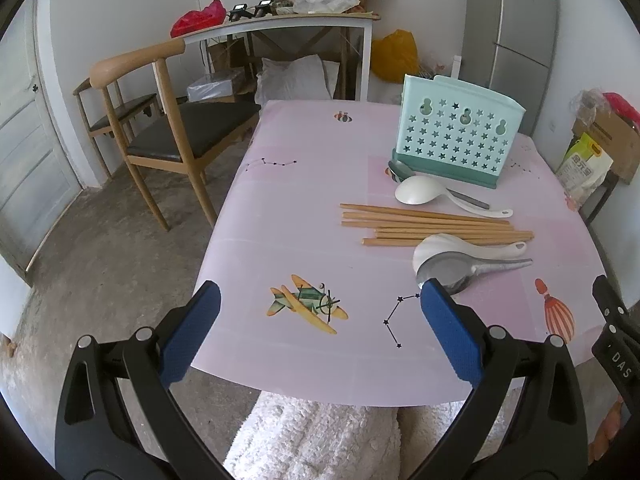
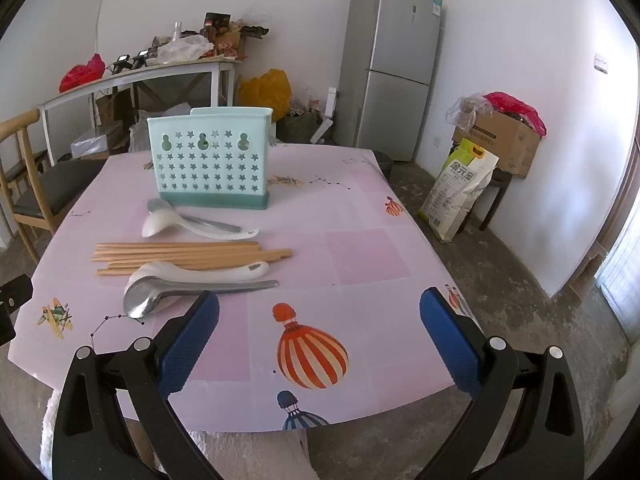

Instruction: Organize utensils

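A mint-green utensil holder (image 1: 456, 136) (image 2: 210, 158) with star holes stands upright at the far side of the pink table (image 1: 304, 216) (image 2: 360, 256). In front of it lie a white spoon (image 1: 436, 194) (image 2: 188, 226) over a metal spoon, several wooden chopsticks (image 1: 432, 226) (image 2: 188, 254), then another white spoon (image 1: 468, 246) (image 2: 200, 272) and a metal spoon (image 1: 460, 270) (image 2: 176, 294). My left gripper (image 1: 320, 300) is open and empty above the near table edge, left of the utensils. My right gripper (image 2: 320, 304) is open and empty, just right of the metal spoon.
A wooden chair (image 1: 160, 128) stands left of the table. A cluttered side table (image 1: 280, 20) and a fridge (image 2: 392, 64) stand at the back wall. A rice bag (image 2: 460, 192) and cardboard box (image 2: 504, 140) sit on the right.
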`<state>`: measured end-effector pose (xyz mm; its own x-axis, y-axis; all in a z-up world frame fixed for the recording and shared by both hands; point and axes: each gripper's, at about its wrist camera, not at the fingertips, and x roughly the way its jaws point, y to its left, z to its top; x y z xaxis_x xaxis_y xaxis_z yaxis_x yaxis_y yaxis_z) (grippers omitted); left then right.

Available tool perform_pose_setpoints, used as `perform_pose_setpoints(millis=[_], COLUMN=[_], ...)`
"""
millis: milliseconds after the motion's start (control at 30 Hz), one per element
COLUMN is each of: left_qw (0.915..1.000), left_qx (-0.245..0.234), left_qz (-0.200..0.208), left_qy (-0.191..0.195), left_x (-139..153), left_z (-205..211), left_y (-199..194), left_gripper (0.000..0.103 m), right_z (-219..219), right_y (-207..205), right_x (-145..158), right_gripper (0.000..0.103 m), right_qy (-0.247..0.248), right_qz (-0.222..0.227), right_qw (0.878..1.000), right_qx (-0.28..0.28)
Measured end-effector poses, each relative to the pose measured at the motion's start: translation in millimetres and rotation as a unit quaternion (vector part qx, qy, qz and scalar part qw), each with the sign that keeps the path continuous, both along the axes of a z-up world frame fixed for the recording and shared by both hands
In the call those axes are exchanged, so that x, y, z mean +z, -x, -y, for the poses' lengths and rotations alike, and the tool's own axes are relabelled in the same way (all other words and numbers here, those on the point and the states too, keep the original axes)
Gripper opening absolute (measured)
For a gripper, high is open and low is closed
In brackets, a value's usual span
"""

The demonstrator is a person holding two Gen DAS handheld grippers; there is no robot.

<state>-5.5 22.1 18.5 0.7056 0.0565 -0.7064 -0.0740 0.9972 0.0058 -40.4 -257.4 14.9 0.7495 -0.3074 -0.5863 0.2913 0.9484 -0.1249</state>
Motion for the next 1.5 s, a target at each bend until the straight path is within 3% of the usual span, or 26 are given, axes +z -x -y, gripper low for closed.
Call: perform_pose_setpoints(millis=[800, 1133, 1333, 1500], left_qw=[1.0000, 0.9992, 0.9930, 0.9706], left_qx=[-0.001, -0.006, -0.050, -0.097], left_qz=[-0.002, -0.037, -0.074, -0.090], left_qy=[0.000, 0.011, 0.077, 0.201], left_x=[0.1, -19.7, -42.2, -52.0], left_z=[-1.2, -4.1, -8.8, -12.2], left_y=[1.7, -21.7, -45.9, -65.9], left_gripper=[0.096, 0.096, 0.096, 0.096], right_z=[0.9, 5.8, -3.8, -2.1], right_y=[1.5, -10.9, -39.1, -58.3], right_x=[0.3, -15.7, -28.1, -35.4], right_gripper=[0.098, 0.098, 0.098, 0.098], right_qy=[-0.001, -0.015, -0.033, -0.073], right_qz=[-0.001, -0.028, -0.057, -0.066], right_qw=[1.000, 0.999, 0.996, 0.990], right_qx=[0.000, 0.011, 0.067, 0.103])
